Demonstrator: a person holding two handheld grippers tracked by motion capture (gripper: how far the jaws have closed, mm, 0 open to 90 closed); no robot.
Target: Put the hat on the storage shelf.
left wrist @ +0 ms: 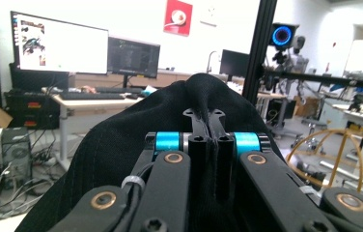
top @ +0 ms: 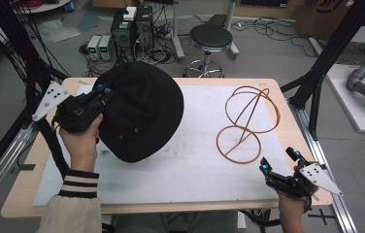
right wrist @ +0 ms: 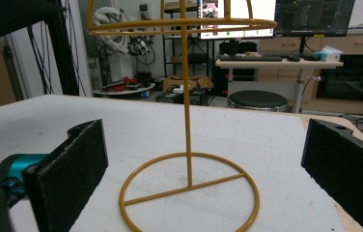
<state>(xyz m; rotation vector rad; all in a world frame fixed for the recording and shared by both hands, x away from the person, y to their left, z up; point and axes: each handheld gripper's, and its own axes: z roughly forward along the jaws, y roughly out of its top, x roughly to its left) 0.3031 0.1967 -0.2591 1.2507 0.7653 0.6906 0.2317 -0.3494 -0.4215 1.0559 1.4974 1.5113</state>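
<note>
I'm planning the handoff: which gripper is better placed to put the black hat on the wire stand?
Left. The left gripper is shut on the black hat, lifted off the table; the right gripper is open, empty, beside the wire stand.

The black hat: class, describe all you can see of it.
The black hat is a soft, round bucket-style hat of dark fabric with small eyelets on its side. It is lifted and tilted above the white mat, crown facing up towards the camera. The left tool is shut on its edge, bunching the cloth between the jaws. It hangs left of the gold wire stand, apart from it.
</note>
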